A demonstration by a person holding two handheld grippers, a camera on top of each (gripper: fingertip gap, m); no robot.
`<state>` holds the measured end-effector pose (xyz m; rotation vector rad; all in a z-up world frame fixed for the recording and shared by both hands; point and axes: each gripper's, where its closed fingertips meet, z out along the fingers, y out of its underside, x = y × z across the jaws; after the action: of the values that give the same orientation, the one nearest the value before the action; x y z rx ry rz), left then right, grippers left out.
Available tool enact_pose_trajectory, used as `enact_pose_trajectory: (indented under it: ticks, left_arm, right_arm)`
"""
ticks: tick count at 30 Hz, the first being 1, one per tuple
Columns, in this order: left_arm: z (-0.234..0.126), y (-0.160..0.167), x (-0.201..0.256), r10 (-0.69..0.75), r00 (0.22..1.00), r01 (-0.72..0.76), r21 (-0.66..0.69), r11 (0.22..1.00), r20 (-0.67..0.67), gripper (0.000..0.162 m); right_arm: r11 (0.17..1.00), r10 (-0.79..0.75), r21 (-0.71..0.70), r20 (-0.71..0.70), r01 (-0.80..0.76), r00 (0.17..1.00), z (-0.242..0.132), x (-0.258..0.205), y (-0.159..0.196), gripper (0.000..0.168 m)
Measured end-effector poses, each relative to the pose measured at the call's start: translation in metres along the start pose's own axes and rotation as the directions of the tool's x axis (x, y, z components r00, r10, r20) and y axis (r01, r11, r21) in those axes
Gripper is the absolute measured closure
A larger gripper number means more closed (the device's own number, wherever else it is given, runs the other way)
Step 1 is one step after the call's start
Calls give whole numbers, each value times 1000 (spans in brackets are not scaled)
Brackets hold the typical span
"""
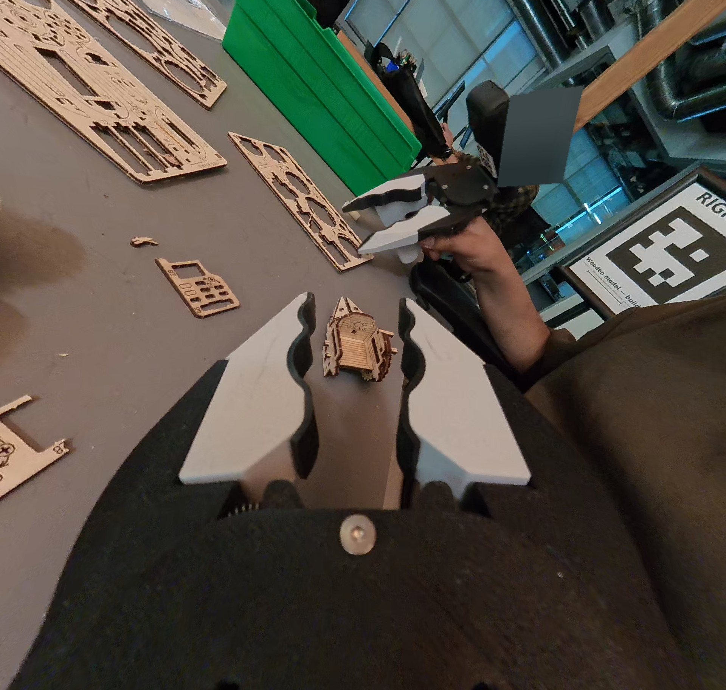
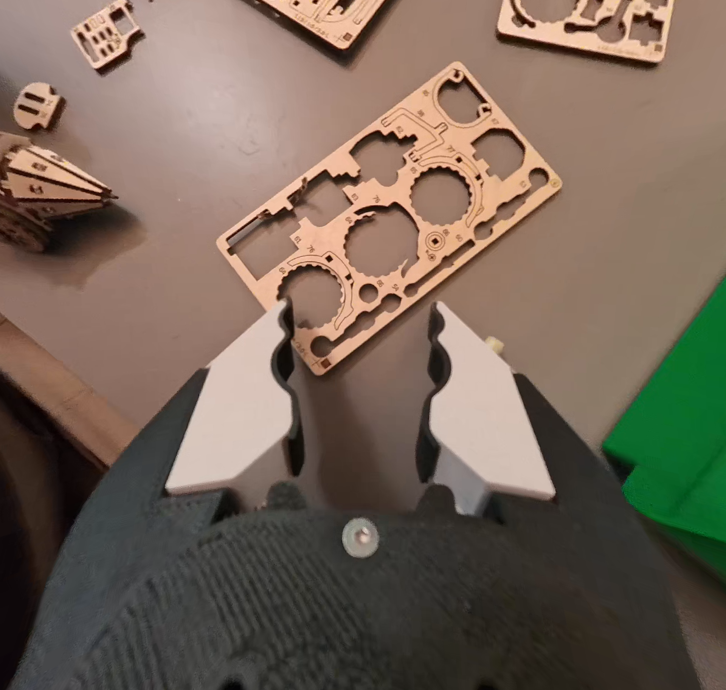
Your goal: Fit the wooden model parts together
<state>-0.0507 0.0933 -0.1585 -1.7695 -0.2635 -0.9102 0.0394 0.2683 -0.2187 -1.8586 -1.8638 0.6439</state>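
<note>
Left wrist view: the left claw (image 1: 356, 310) is spread wide and holds nothing; the small wooden model (image 1: 356, 343) stands on the grey table (image 1: 118, 337) between its fingertips, touching neither. A small slotted part (image 1: 197, 287) lies off to the claw's left. The right claw (image 1: 363, 226), also spread, hovers ahead and to the right, near a green bin (image 1: 314, 82). Right wrist view: the right claw (image 2: 359, 312) is spread and empty above the near corner of a punched-out wooden sheet (image 2: 389, 215); the model (image 2: 43, 196) sits well to its left.
</note>
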Motion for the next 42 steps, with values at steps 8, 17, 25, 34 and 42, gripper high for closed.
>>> enact_pose_trajectory:
  ticks: [8,17,25,34,42]
  left_arm:
    - [0,0,0,-1,1000,1,-3,1000,0,122]
    - [0,0,1,15,1000,-15,-2,1000,7,123]
    - [7,-29,25,-43,998,48,106,993,-52,122]
    - [90,-59,38,-424,878,410,-107,906,-224,99]
    - [111,-65,52,-390,863,396,-50,917,-321,162]
  right_arm:
    - [1000,16,3,-46,-16,999,6,9,2,131]
    - [991,-39,128,-99,51,994,-9,17,-20,141]
    - [945,-75,306,-150,118,986,-38,13,-51,141]
    - [811,-91,585,92,20,992,-75,-30,-91,141]
    - [747,-183,627,-126,221,975,-84,-37,-100,141]
